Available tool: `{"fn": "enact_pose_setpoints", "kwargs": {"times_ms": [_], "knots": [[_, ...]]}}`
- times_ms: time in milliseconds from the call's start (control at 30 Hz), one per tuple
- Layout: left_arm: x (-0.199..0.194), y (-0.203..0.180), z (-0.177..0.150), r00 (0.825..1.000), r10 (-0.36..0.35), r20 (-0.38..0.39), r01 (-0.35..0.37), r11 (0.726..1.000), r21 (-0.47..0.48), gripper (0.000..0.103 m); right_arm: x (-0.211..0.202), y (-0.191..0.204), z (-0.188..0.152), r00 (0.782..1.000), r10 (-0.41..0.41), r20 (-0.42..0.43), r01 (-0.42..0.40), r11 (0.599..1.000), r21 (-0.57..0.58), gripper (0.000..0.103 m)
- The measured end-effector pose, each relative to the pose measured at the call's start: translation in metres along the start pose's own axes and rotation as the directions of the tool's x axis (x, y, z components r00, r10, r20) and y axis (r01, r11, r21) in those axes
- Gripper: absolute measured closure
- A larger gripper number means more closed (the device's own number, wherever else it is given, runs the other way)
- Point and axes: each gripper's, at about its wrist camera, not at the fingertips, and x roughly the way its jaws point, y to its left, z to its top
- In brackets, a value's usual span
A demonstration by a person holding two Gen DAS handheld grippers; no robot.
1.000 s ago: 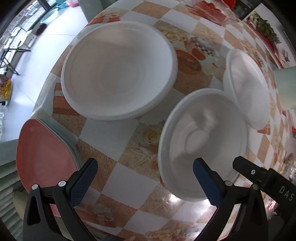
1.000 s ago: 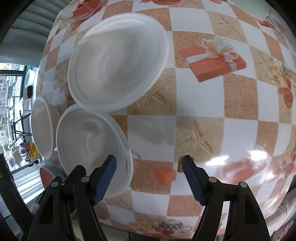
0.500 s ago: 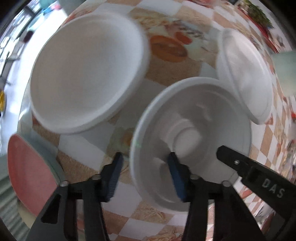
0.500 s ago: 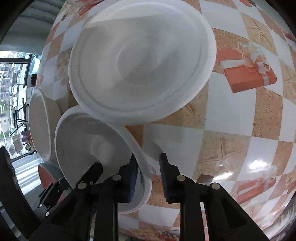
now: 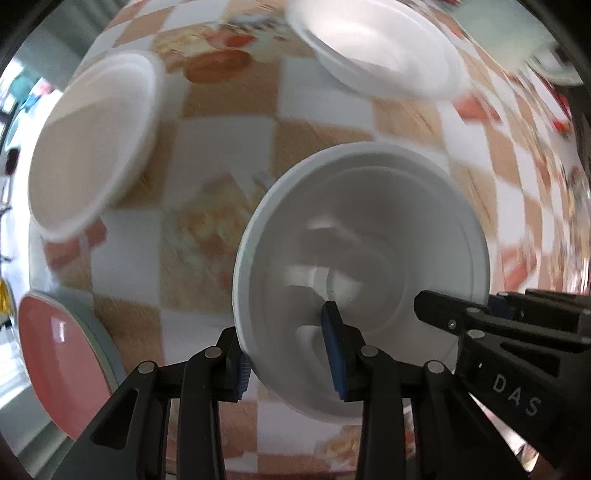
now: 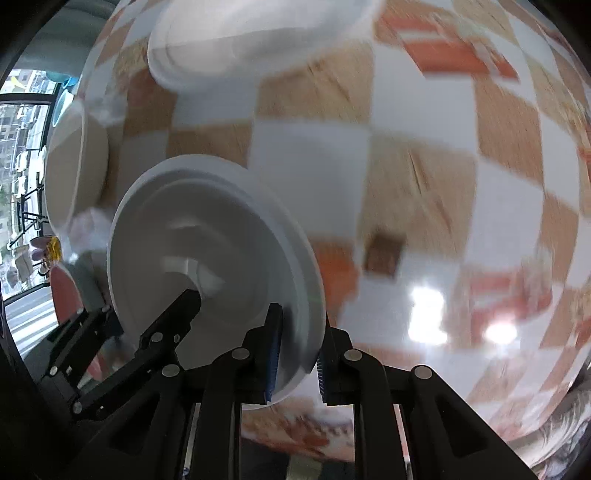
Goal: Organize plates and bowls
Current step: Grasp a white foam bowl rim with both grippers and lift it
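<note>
A white bowl (image 5: 369, 266) is held above the checkered table. My left gripper (image 5: 291, 358) is shut on its near left rim, one pad inside the bowl. My right gripper (image 6: 295, 362) is shut on the opposite rim of the same bowl (image 6: 207, 258); its black fingers (image 5: 480, 325) show at the right of the left wrist view. A white plate (image 5: 88, 147) lies at the left and another white plate (image 5: 373, 48) at the top. In the right wrist view a plate (image 6: 251, 37) lies at the top and another plate (image 6: 74, 166) at the left.
The table (image 5: 229, 155) has an orange-and-white checked cloth. A pink chair seat (image 5: 55, 369) sits past the table's left edge. A pale green object (image 5: 517, 22) is at the far top right. Windows (image 6: 22, 147) show past the table at left.
Both grippers closed on the bowl's rims from open, then lifted it off the table. The view is now motion-blurred and the plates have shifted outward in frame.
</note>
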Motion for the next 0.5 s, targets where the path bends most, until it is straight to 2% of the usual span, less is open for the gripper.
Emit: {"fn": "enact_pose_setpoints", "kwargs": {"times_ms": [233,500], "knots": [[0.008,-0.033,-0.047,1.0,0.003,-0.031,0.001,0.99,0.139,0.066,0.012,-0.011,-0.043,0.999,0.004,-0.031,-0.002,0.999,0.051,0.083],[0.013,-0.053,-0.083,0.998,0.005,-0.059,0.01,0.967,0.253,0.065,0.022,-0.013,-0.07,0.999,0.015,-0.045,-0.011,0.997,0.075,0.082]]}}
